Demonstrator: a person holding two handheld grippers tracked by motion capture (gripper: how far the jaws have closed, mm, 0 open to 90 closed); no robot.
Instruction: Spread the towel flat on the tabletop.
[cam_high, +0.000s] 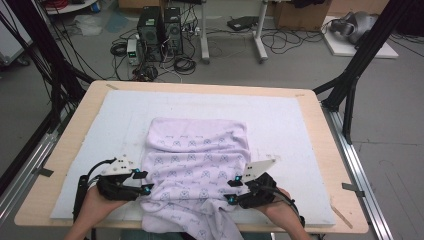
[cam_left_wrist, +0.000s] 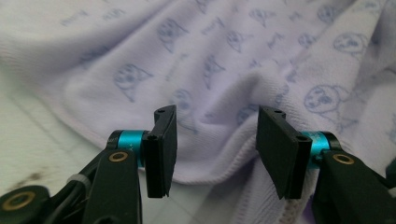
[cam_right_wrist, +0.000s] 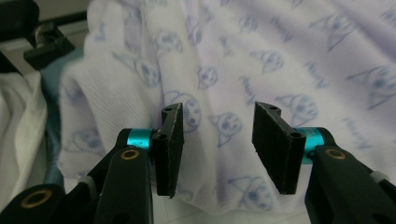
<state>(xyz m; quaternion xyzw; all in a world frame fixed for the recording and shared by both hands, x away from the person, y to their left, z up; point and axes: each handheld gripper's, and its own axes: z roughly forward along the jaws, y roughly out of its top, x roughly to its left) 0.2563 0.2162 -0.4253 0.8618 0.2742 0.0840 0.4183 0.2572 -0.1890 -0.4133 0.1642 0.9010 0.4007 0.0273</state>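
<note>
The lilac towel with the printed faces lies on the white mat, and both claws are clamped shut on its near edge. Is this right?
Not quite. The left claw and right claw stand open, nothing pinched, as both gripper views show. The lilac towel does lie on the white mat.

The rectangular light-wood table carries a pale grey-white mat covering most of its top, leaving a wooden border exposed on all sides. A lilac towel with a printed blue pattern lies rumpled on the mat's centre; its near edge hangs over the table's front edge.
</note>
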